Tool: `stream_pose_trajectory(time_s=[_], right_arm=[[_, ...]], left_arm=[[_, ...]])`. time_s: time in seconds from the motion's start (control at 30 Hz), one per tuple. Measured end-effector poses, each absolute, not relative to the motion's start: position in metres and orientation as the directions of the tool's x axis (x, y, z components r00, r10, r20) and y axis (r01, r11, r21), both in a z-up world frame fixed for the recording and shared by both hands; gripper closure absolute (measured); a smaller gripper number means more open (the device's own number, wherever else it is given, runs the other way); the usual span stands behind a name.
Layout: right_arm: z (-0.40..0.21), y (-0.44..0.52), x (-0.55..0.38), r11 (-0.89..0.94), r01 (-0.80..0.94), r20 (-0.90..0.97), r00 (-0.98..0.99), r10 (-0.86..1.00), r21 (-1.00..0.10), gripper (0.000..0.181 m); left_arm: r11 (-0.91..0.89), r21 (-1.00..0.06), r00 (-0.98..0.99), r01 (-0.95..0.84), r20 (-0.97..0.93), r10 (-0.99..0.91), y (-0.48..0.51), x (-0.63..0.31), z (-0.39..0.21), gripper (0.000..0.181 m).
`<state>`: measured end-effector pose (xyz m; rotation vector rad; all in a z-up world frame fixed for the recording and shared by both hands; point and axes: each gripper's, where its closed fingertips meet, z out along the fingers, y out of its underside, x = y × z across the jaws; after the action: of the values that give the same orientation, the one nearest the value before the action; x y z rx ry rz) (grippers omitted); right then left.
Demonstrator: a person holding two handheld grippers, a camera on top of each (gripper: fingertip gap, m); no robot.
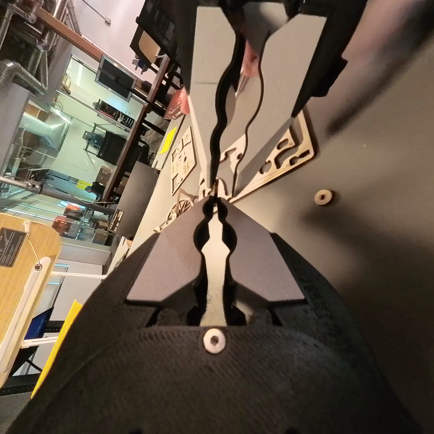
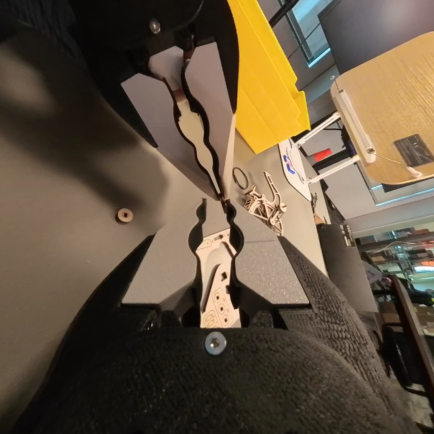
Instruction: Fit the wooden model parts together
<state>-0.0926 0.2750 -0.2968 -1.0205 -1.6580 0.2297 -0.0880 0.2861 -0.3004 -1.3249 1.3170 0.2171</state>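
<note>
Your two tongs meet tip to tip above the grey counter (image 1: 375, 223), and this meeting point is the hardest part to read. The left tongs (image 1: 214, 200) have their tips pressed together with only a thin slit lower down. A tiny pale speck sits just at the tips, but I cannot tell whether it is a wooden part in the grip or something behind. The right tongs (image 2: 215, 202) stand partly open with a clear gap between the tips, and nothing is visibly held in them. One of the right fingers almost touches the closed left tips.

The tongs bodies hide much of the counter. A cut-out wooden sheet (image 1: 303, 145) lies under the right tongs, and you see only its far corner and some slots. A second sheet (image 1: 184, 155) lies beyond it near the counter edge. The half-built wooden bicycle (image 2: 263, 206) stands just beside the tips, and its lower wheel is cut off by a right finger. A black rubber band (image 2: 240, 178) lies close to it.

A small wooden washer (image 2: 125, 215) lies alone, flat, well apart from the sheets, with bare counter all around it. On the bicycle side the room is tighter: the yellow bin (image 2: 265, 94) stands near and the counter edge runs just behind.
</note>
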Motion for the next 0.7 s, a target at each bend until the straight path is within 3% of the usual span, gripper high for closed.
stream_pose_trajectory(time_s=[0.7], right_arm=[[-0.3046, 0.2749, -0.0929, 0.665, 0.532, 0.759, -0.062, 0.648, -0.524, 0.158]], left_arm=[[0.319, -0.565, 0.344, -0.761, -0.768, -0.540, 0.2885, -0.0900, -0.3033, 0.179]])
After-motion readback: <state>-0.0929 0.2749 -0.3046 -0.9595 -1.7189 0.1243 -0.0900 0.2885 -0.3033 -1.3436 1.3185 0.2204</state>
